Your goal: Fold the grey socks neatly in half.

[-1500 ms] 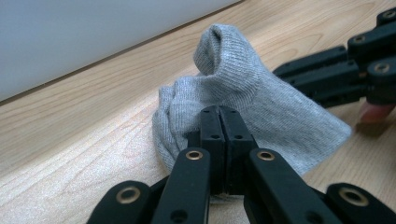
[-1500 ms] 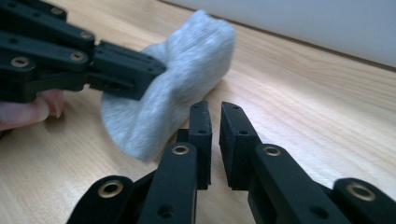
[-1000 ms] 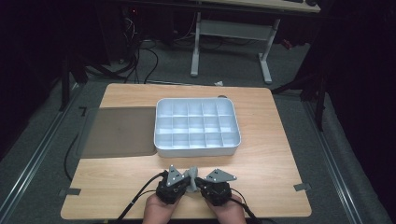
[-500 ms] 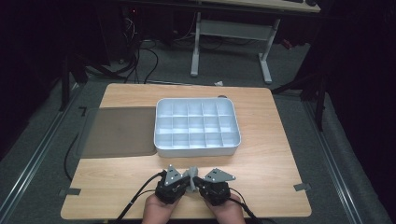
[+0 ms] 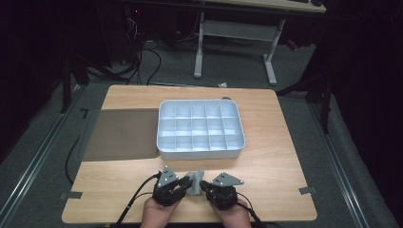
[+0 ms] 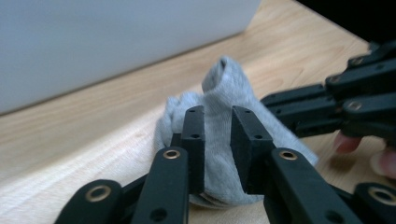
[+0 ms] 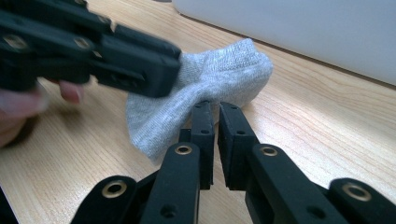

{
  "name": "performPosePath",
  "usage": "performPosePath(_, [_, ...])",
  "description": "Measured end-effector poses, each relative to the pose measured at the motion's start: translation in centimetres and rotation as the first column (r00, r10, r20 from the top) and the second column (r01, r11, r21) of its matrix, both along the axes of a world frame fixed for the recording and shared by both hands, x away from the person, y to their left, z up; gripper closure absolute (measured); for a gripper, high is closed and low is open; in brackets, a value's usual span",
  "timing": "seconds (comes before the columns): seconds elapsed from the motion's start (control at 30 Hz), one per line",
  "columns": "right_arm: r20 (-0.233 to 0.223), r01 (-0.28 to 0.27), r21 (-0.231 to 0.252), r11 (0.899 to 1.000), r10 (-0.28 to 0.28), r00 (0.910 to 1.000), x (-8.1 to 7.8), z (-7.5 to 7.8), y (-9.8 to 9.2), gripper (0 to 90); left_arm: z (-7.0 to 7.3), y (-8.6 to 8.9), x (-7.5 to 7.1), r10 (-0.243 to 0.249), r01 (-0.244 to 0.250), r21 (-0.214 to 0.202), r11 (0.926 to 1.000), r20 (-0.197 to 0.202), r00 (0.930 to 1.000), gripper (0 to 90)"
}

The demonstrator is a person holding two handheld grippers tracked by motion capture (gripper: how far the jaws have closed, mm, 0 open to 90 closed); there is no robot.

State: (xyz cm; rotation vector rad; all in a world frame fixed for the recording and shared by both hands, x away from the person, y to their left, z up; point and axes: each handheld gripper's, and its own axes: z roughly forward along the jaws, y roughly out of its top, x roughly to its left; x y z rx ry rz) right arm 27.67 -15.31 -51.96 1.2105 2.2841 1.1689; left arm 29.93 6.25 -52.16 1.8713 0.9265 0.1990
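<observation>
A dim lab or workroom: a wooden table (image 5: 266, 142) on grey carpet, floor rails (image 5: 33, 164) beside it, tangled cables (image 5: 142, 57) and a white-legged desk (image 5: 233, 42) behind.

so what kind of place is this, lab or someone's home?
Likely a lab or data-collection room: a wooden table on grey carpet, cables trailing on the floor behind it, and a second desk's white metal legs beyond. Nothing domestic is visible.
</observation>
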Motion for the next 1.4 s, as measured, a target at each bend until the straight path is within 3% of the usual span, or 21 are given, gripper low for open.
performPosePath(0.1, [0.002,0.000,0.001,1.000,0.000,1.0000,0.0,0.0,-0.1,85.4,0.5,0.9,0.2,0.027,-0.027,-0.007,0.9996,0.021,0.9994,74.9])
performPosePath(0.17, [0.003,-0.001,0.001,1.000,0.001,1.0000,0.0,0.0,-0.1,85.3,0.6,1.6,0.5,0.050,-0.050,0.003,0.9987,0.014,0.9986,75.8])
performPosePath(0.3, [0.000,0.000,0.004,1.000,0.000,1.0000,-0.1,0.0,-0.1,84.2,-0.1,2.2,1.2,0.089,-0.087,0.091,0.9920,-0.017,0.9959,83.7])
performPosePath(0.37, [-0.004,-0.002,0.003,1.000,0.002,1.0000,-0.1,0.0,-0.1,83.6,-0.4,1.9,1.2,0.082,-0.078,0.110,0.9908,-0.030,0.9962,83.9])
performPosePath(0.5, [-0.001,-0.004,0.004,1.000,0.004,1.0000,-0.2,0.1,-0.1,83.6,-0.5,0.9,0.8,0.050,-0.048,0.147,0.9880,-0.012,0.9987,84.0])
performPosePath(0.73, [0.009,-0.004,0.005,1.000,0.004,1.0000,-0.3,0.4,-0.1,83.4,-0.5,-0.5,0.0,0.005,-0.004,0.169,0.9855,-0.005,1.0000,83.6])
performPosePath(1.23, [0.024,0.045,-0.003,0.999,-0.045,0.9987,-0.1,1.0,-0.8,83.2,-0.6,-3.6,-0.7,-0.085,0.088,0.150,0.9848,-0.026,0.9960,83.4])
performPosePath(1.4, [0.031,0.050,-0.002,0.999,-0.050,0.9983,-0.1,1.0,-1.0,84.0,-0.6,-4.1,-0.6,-0.094,0.096,0.166,0.9814,-0.021,0.9953,84.7])
